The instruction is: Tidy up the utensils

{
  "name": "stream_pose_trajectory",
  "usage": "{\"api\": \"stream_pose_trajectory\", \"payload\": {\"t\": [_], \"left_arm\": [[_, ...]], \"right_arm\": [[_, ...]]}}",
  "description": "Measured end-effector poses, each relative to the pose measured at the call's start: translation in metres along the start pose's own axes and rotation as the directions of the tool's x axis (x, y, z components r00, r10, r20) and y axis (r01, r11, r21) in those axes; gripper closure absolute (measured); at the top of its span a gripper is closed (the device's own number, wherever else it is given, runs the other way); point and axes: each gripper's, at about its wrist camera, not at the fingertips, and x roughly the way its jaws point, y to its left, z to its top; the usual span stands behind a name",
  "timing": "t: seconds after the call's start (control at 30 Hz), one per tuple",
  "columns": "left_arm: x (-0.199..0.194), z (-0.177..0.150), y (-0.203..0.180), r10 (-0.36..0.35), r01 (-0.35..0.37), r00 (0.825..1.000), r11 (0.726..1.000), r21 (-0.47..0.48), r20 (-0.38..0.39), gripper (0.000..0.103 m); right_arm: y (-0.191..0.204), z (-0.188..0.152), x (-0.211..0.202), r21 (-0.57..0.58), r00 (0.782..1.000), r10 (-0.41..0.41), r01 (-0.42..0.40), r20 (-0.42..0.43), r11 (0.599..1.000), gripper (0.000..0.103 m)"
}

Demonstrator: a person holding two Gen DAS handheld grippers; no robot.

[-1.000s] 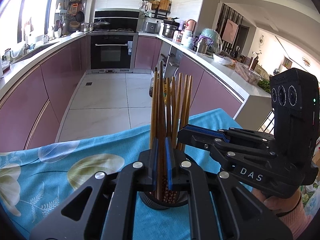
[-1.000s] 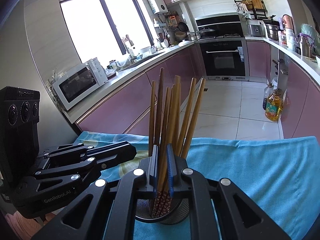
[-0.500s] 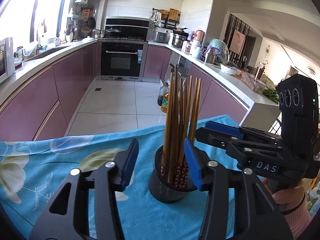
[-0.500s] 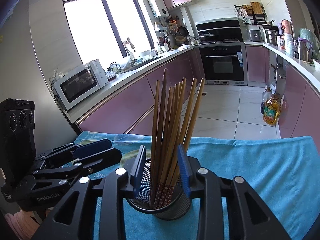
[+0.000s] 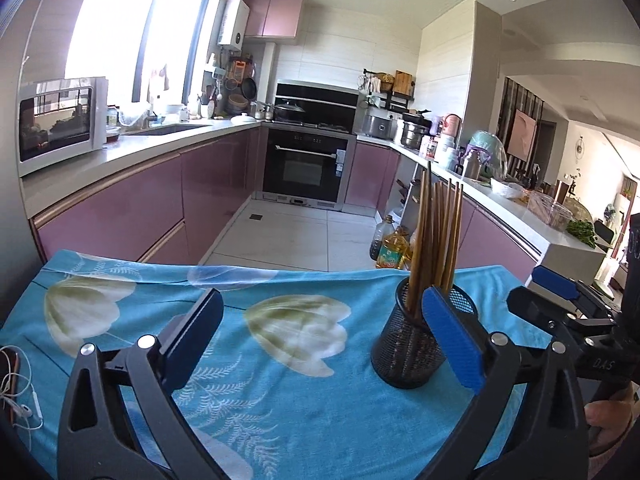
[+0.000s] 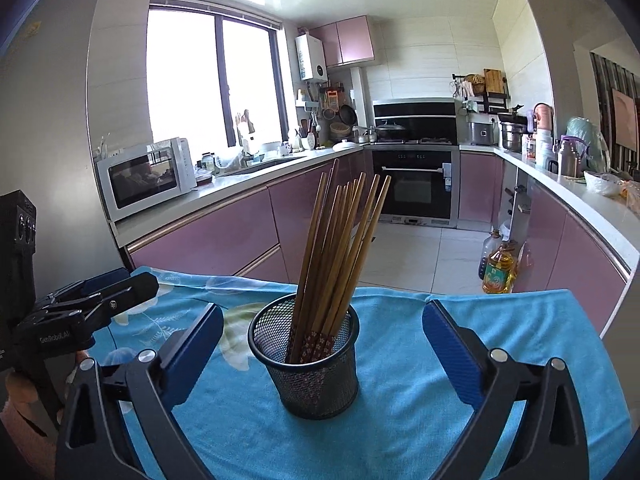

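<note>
Several wooden chopsticks (image 6: 340, 248) stand upright in a black mesh cup (image 6: 312, 368) on a blue flowered cloth (image 6: 400, 420). My right gripper (image 6: 320, 344) is open and empty, its blue pads wide apart on either side of the cup, drawn back from it. My left gripper (image 5: 324, 336) is open and empty; the cup (image 5: 408, 348) and chopsticks (image 5: 436, 240) sit to its right, partly behind its right pad. The right gripper also shows at the right edge of the left wrist view (image 5: 568, 308), and the left gripper at the left edge of the right wrist view (image 6: 96, 300).
The cloth-covered table ends at its far edge (image 5: 280, 272) over a tiled kitchen floor. A phone with white earphones (image 5: 16, 396) lies at the left. Oil bottles (image 6: 498, 268) stand on the floor. A microwave (image 6: 148, 176) sits on the counter.
Both grippers let go of the chopsticks, opened wide and drew back from the cup. The left gripper swung to the left, so the cup now sits at its right.
</note>
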Motion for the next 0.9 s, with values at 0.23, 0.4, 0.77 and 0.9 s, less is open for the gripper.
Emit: {"api": "stream_pose_trajectory", "payload": {"t": [0.23, 0.4, 0.77, 0.9], "left_arm": [[-0.029, -0.016, 0.009, 0.090, -0.093, 0.991, 0.995, 0.022, 0.095, 0.005], [-0.044, -0.023, 0.017, 0.100, -0.100, 0.986, 0.995, -0.008, 0.136, 0.005], [-0.067, -0.030, 0.008, 0.126, -0.134, 0.966, 0.991, 0.022, 0.225, 0.005], [-0.070, -0.030, 0.007, 0.125, -0.136, 0.963, 0.990, 0.030, 0.237, 0.005]], "right_arm": [[0.004, -0.014, -0.020, 0.021, 0.996, -0.028, 0.026, 0.082, 0.999, 0.007], [0.014, -0.020, -0.033, -0.013, 0.983, -0.073, 0.076, 0.169, 0.997, 0.007], [0.025, -0.028, -0.046, -0.021, 0.969, -0.099, 0.106, 0.226, 0.994, 0.007], [0.026, -0.030, -0.046, -0.029, 0.968, -0.107, 0.117, 0.226, 0.993, 0.007]]}}
